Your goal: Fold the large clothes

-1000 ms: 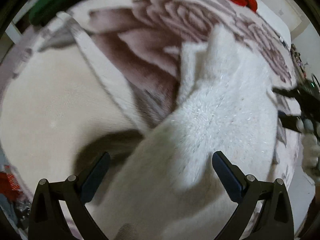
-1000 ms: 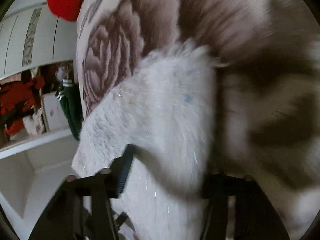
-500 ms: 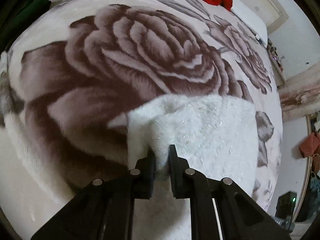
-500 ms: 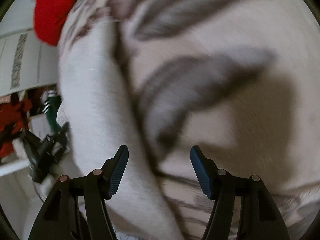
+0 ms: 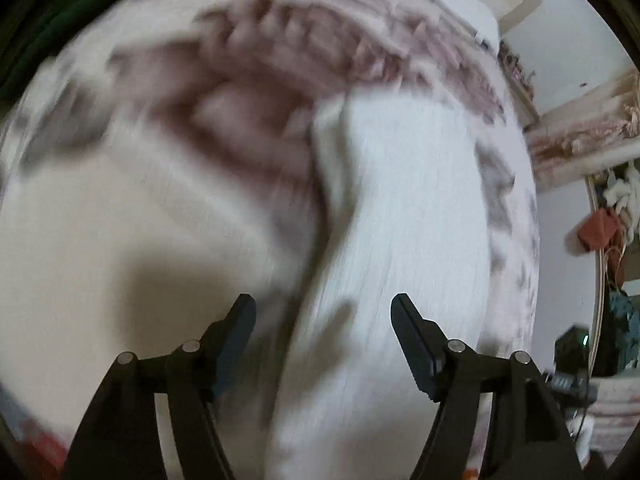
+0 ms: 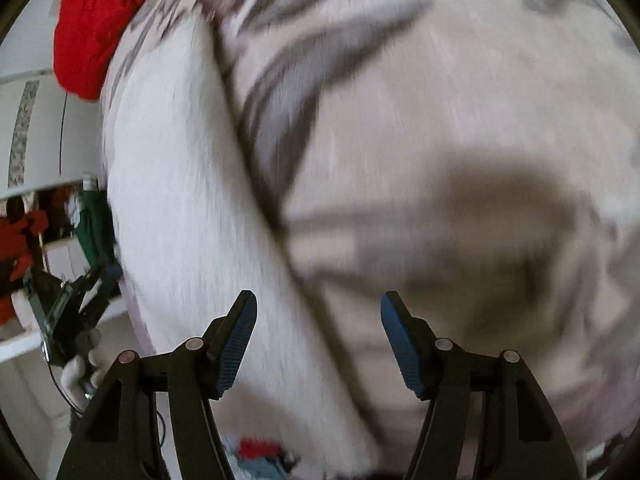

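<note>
The left gripper, which half a second ago was closed on an edge of the white fluffy garment, is now seen with its jaws spread wide and nothing between them; the fabric has been released. The right gripper is likewise open and empty, as it was half a second ago, and it hangs over the border where the garment meets the rose-patterned blanket. The garment lies flat on the blanket, in a long band that runs away from both cameras, with what seems to be a folded-over edge along its left side in the left wrist view, although the motion blur does not allow this to be said with certainty. From the release it is judged that one fold has just been laid down, and that the next grasp point must now be chosen before the folding can go on. A red cloth is seen at the far end of the bed, and a green garment beside the bed. No brand, label or writing can be read in either view; the pictures are too much blurred, and nothing that looks like print is visible on the garment.
</note>
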The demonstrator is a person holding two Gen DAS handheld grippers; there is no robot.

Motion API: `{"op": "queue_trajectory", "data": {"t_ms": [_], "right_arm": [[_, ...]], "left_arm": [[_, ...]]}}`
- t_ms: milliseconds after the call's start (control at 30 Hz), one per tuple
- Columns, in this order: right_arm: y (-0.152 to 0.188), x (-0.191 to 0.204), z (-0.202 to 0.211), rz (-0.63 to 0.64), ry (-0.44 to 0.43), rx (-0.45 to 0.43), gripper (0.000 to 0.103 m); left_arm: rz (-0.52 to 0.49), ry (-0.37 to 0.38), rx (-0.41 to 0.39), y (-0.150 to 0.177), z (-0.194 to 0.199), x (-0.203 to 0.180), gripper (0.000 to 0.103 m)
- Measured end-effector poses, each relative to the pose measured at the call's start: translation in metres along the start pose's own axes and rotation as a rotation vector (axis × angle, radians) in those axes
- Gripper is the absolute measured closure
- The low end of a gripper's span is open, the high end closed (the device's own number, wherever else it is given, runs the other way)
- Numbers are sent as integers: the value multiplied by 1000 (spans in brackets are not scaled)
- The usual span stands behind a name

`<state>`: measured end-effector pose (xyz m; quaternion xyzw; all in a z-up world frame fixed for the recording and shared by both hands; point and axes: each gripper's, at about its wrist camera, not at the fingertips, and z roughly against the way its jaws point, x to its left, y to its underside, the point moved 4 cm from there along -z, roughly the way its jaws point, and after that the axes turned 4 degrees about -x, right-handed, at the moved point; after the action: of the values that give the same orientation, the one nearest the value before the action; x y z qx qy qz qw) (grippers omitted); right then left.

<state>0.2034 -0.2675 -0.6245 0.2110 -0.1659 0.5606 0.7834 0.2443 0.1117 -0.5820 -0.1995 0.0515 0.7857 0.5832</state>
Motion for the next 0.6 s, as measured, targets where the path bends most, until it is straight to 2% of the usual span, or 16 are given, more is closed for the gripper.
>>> {"op": "queue_trajectory", "data": {"t_ms": [67,133,167,200,233,300,333,367,400,467,600], "right_arm": [[34,-2,-2,1,4,59,36],[73,-7,-11,-15,18,133,36],[89,-10,-17,-23,20,167,36],[105,-13,-25,-30,30,199,36],[119,-18,-33,-39,50,227,36],[135,-24,-43,-51,76,249,37],[140,-26,-45,-48,90,238,55],[143,-27,-44,-39,112,203,84],[146,-32,-38,-31,122,179,84],[153,-28,-31,-15,147,134,90],[156,-18,-21,30,210,93,92]], "left_arm": [[20,-25,80,49,-8,9,35],[56,-27,130,92,-18,17,38],[69,-24,137,102,-20,17,40],[89,-19,126,119,-22,19,72],[92,-32,113,126,-21,19,90],[101,-29,58,134,-14,17,91],[106,-19,30,137,-7,14,92],[110,-6,15,139,-1,11,93],[107,6,0,143,6,8,93],[82,13,-7,150,13,2,93],[56,20,51,163,-6,9,93]]}}
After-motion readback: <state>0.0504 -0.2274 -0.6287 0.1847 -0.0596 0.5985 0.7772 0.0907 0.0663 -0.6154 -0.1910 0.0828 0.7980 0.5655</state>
